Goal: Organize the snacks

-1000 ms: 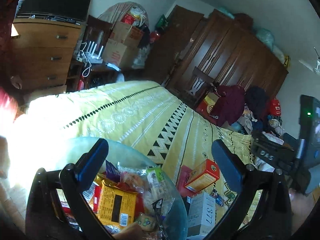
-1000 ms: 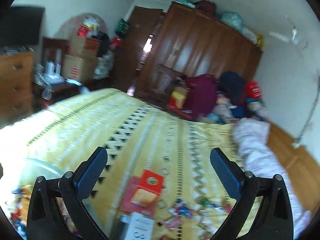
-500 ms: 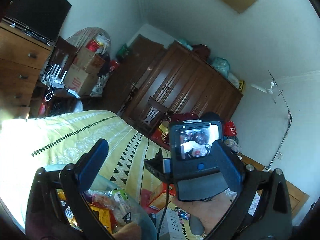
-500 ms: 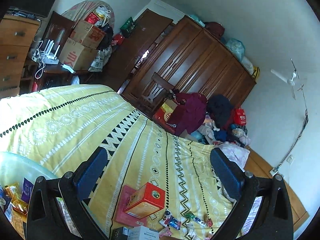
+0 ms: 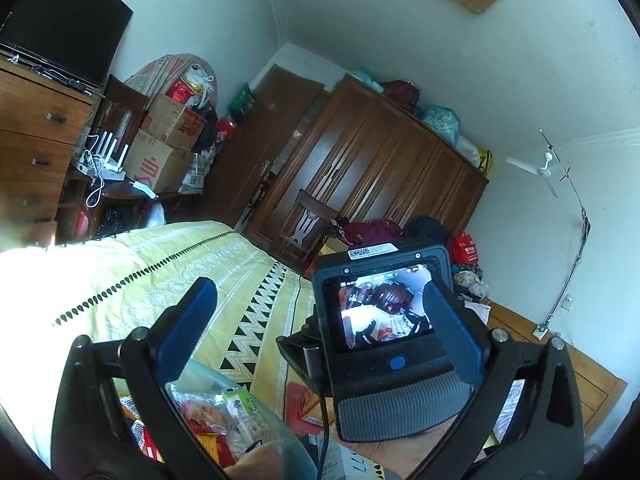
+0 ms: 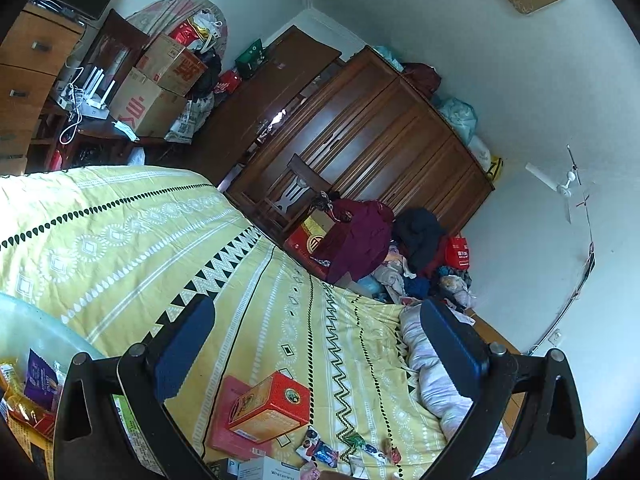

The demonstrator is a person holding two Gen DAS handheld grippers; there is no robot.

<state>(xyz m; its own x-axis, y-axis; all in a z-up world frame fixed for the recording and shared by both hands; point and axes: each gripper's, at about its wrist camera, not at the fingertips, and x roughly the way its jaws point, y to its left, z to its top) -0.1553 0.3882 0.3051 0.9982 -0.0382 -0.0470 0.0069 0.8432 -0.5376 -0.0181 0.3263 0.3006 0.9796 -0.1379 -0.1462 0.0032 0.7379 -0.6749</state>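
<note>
Snacks (image 5: 216,420) in mixed wrappers fill a clear plastic bowl (image 6: 36,332) at the near left corner of the bed, on a yellow patterned bedspread (image 6: 132,240). Left wrist view: left gripper (image 5: 320,332) is wide, both blue pads well apart, nothing between them; it hangs above the bowl and points up toward the room. Behind its right pad, a hand (image 5: 404,452) holds up the back of the right gripper unit (image 5: 384,320), whose lit screen shows a small camera picture; a cable drops from the unit's left side.

Right wrist view, left to right: bowl edge with a purple packet (image 6: 40,380) and orange wrappers at far left; right gripper (image 6: 316,352) also wide, holding nothing, raised over the bedspread. Below and between its pads, 1 red-orange box (image 6: 272,408) lies tilted on top of a flat pink packet (image 6: 228,420). Just right of that, several small wrapped candies (image 6: 352,446) are scattered loose on the cloth. A white box (image 6: 264,470) shows partly at the bottom edge; its print is too cut off to read in full. Far right, a pale rumpled quilt (image 6: 440,384) lies along the bed edge.

Background: dark wooden wardrobe (image 6: 360,136), cardboard boxes (image 6: 160,80) stacked left of it.
</note>
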